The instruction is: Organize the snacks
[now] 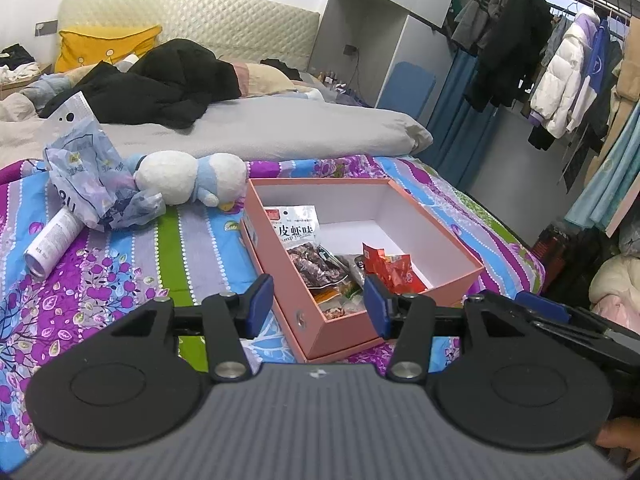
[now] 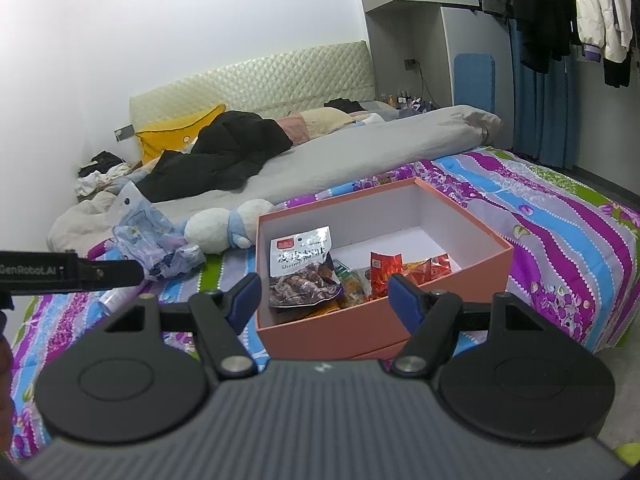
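An open pink box sits on the striped floral bedspread. Inside lie a white and purple shrimp-flavour snack bag, red snack packets and several smaller packets at the near end. My left gripper hovers open over the box's near left corner with nothing between its blue pads. My right gripper stands open just before the box's near wall, also empty. Part of the right gripper's body shows in the left wrist view, and the left gripper's body in the right wrist view.
Left of the box lie a white and blue plush toy, a crumpled blue plastic bag and a white tube. A grey duvet and black clothing lie behind. Hanging coats stand at the right.
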